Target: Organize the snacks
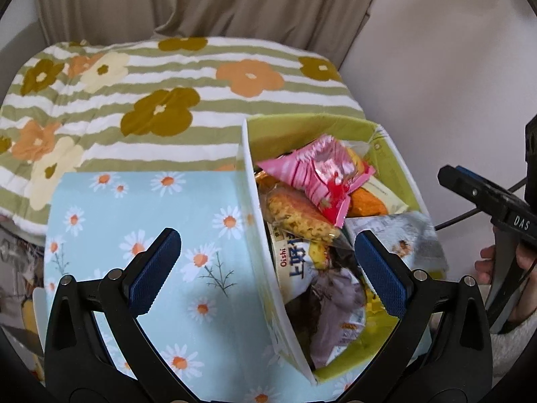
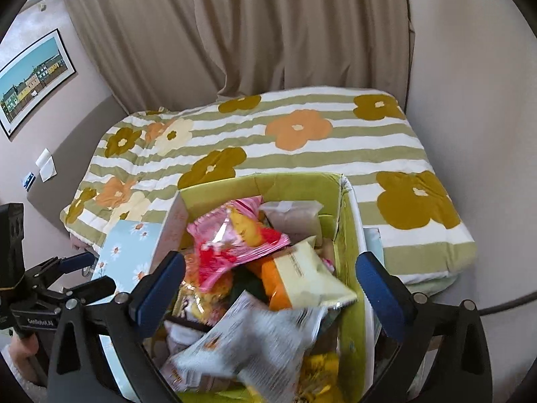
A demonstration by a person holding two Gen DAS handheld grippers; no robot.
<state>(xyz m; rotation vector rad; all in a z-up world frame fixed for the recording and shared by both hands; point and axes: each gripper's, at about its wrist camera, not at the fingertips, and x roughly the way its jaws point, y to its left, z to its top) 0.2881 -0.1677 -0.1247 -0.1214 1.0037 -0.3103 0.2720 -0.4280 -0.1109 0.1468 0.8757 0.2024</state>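
Here the left claw stands wide open, its blue pads spread apart with nothing between them; it hangs over the left wall of the storage box, one pad above the daisy-print lid flap and the other above the snacks. The right claw is likewise wide open and holds nothing, poised over the middle of the same box. Just below it lies a blurred white-grey packet on top of the heap; whether it touches either finger cannot be told.

The box, lined in green, is filled with snack bags: a pink wrapper at the top, a clear bag of yellow noodle-like snack beneath it, an Oishi bag against the left wall, a pale cream packet, and an orange packet partly buried.

The box sits on a bed with a green-striped flowered blanket. Beige curtains hang behind, and a framed picture is on the wall to the left.
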